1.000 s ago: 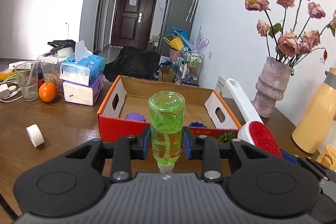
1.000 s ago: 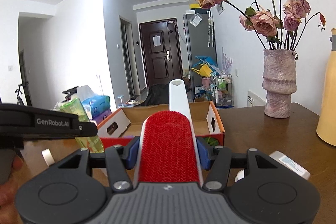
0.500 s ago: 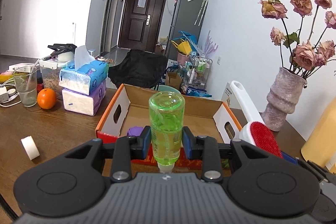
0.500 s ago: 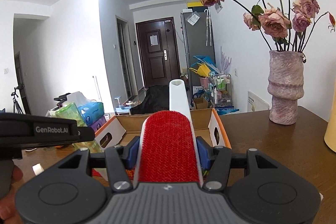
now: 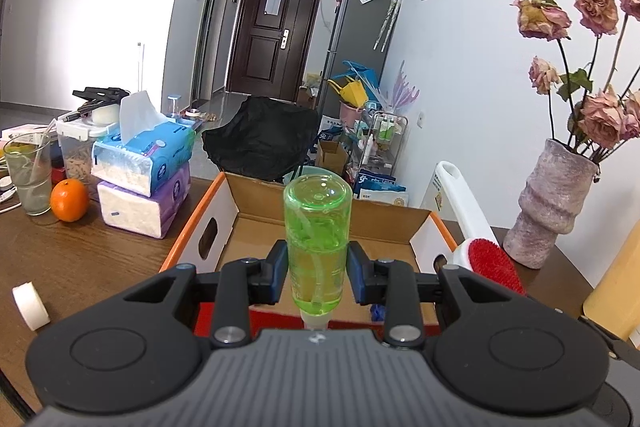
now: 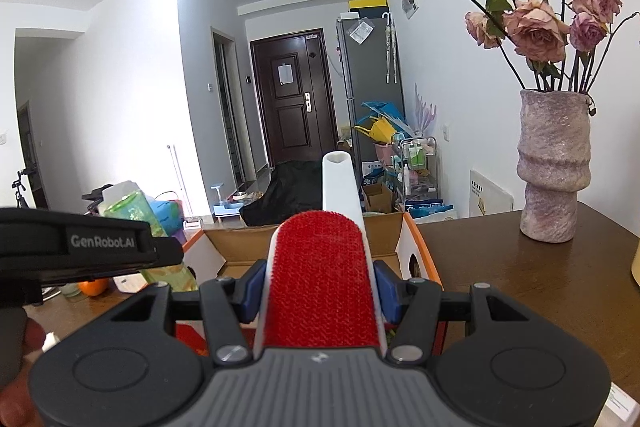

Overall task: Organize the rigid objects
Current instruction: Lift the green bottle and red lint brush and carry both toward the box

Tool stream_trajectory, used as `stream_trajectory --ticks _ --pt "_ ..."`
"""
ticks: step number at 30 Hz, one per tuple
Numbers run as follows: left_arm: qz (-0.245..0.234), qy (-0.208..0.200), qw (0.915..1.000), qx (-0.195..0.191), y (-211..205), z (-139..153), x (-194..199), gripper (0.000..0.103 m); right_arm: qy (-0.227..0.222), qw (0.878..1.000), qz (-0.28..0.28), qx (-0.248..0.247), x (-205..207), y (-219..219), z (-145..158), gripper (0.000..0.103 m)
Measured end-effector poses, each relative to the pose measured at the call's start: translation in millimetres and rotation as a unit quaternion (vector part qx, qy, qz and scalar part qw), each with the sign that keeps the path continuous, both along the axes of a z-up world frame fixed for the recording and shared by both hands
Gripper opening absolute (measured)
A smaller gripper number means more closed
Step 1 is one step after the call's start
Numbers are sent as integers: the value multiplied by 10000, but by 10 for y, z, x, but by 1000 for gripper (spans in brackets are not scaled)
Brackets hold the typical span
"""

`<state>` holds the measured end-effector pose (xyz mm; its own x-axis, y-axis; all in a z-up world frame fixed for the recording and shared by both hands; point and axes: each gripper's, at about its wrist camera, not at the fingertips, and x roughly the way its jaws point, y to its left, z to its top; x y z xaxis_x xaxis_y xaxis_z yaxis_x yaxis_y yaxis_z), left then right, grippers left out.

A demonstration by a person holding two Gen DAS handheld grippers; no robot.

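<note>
My left gripper (image 5: 318, 277) is shut on a clear green bottle (image 5: 317, 247), which points forward over the near wall of an open cardboard box (image 5: 224, 223) with orange and red sides. My right gripper (image 6: 318, 291) is shut on a lint brush (image 6: 320, 279) with a red pad and a white handle that points over the same box (image 6: 416, 247). In the left wrist view the lint brush (image 5: 476, 235) hangs at the right, beside the box. The right wrist view shows the left gripper's side at the left, with the green bottle (image 6: 136, 211) sticking out past it.
Stacked tissue packs (image 5: 144, 171), an orange (image 5: 69, 199), a glass (image 5: 28, 171) and a roll of white tape (image 5: 31, 306) lie left of the box on the brown table (image 5: 80, 259). A vase of dried roses (image 6: 554, 167) and a yellow jug (image 5: 616, 291) stand at the right.
Both grippers have moved forward towards the box, each still holding its object. The box now looks nearer and lies under the bottle and the brush handle.
</note>
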<state>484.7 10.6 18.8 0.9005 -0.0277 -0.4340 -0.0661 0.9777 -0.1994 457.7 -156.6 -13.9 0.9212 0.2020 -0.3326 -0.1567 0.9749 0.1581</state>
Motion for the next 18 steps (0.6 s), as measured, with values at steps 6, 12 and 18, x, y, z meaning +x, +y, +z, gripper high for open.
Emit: stream_trajectory --ticks 6,12,18 --pt "54 -40 10000 -5 16 8 211 32 10 10000 -22 -7 228 19 -14 55" --pt "128 -46 9999 62 26 -14 421 32 5 10000 -13 -51 463 66 -35 55" --pt "205 -72 9996 155 61 -31 620 32 -22 9999 8 -122 659 146 -30 55"
